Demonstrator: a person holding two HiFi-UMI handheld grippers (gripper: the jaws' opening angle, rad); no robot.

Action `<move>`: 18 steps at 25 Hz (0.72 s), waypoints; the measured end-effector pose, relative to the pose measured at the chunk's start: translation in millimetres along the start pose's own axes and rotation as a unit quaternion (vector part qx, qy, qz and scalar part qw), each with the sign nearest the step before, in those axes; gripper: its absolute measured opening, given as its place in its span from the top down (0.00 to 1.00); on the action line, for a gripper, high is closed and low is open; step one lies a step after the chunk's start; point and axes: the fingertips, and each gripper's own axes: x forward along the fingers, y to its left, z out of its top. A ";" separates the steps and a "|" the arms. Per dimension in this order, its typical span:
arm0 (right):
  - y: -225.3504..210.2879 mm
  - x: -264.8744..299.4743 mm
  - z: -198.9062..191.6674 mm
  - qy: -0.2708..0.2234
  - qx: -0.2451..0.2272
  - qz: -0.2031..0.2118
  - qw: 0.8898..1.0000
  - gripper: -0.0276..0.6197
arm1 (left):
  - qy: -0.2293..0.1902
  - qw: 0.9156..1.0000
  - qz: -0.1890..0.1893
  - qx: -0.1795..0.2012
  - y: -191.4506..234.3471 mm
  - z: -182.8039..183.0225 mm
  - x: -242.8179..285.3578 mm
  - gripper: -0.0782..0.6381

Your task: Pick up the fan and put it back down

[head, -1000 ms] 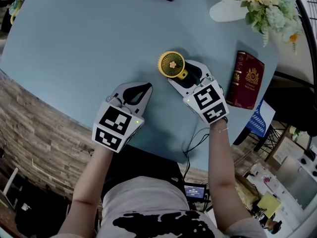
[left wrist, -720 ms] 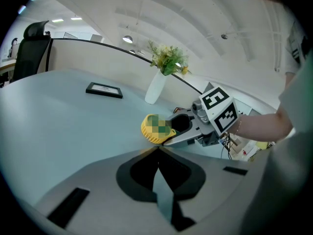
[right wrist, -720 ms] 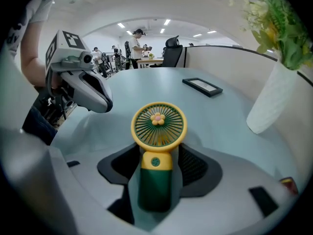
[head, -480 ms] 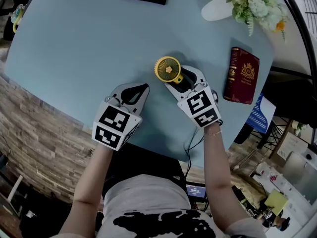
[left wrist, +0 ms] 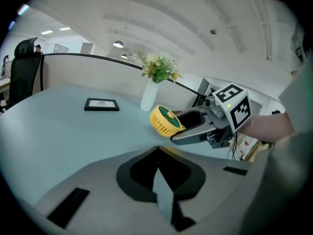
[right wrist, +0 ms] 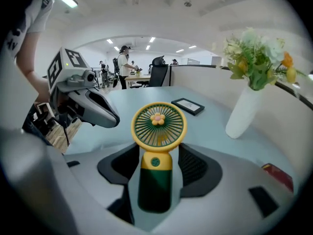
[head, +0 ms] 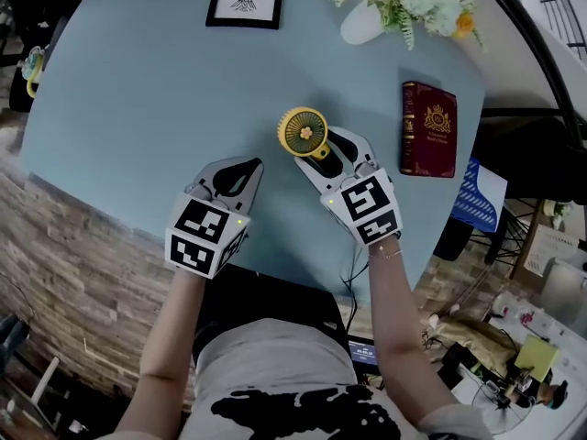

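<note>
A small yellow and green hand fan (head: 303, 132) is gripped by its green handle (right wrist: 154, 182) in my right gripper (head: 328, 145), whose jaws are shut on it. The fan hangs clear of the pale blue table (head: 138, 108), its round head upright and facing me in the right gripper view. From the left gripper view the fan (left wrist: 165, 121) and right gripper (left wrist: 188, 126) float above the tabletop. My left gripper (head: 248, 165) hovers to the fan's left, shut and holding nothing, its tips (left wrist: 157, 151) meeting.
A white vase of flowers (head: 367, 21) stands at the far right of the table. A red book (head: 428, 128) lies right of the fan near the table edge. A small black picture frame (head: 245, 6) lies far back. A cable trails below the right wrist.
My right gripper has lifted the fan up off the table. The left gripper has risen a little and stays shut.
</note>
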 end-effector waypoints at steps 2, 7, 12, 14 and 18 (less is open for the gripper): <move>-1.6 -8.8 9.5 -0.017 0.014 -0.008 1.000 0.56 | -0.004 1.000 -0.002 0.011 -2.7 8.4 -3.7 0.88; -0.1 -29.0 33.0 -0.062 0.052 -0.008 0.997 0.56 | -0.013 0.999 -0.014 0.037 -14.8 28.2 -13.3 0.88; -3.7 -50.1 54.8 -0.103 0.057 -0.026 0.993 0.56 | -0.027 0.997 -0.018 0.065 -25.7 49.0 -21.5 0.88; -4.2 -58.0 63.4 -0.122 0.063 -0.030 0.990 0.56 | -0.032 0.997 -0.018 0.074 -28.6 55.5 -26.0 0.88; -2.8 -75.1 77.1 -0.153 0.067 -0.045 0.985 0.56 | -0.044 0.994 -0.035 0.092 -40.9 69.5 -39.8 0.88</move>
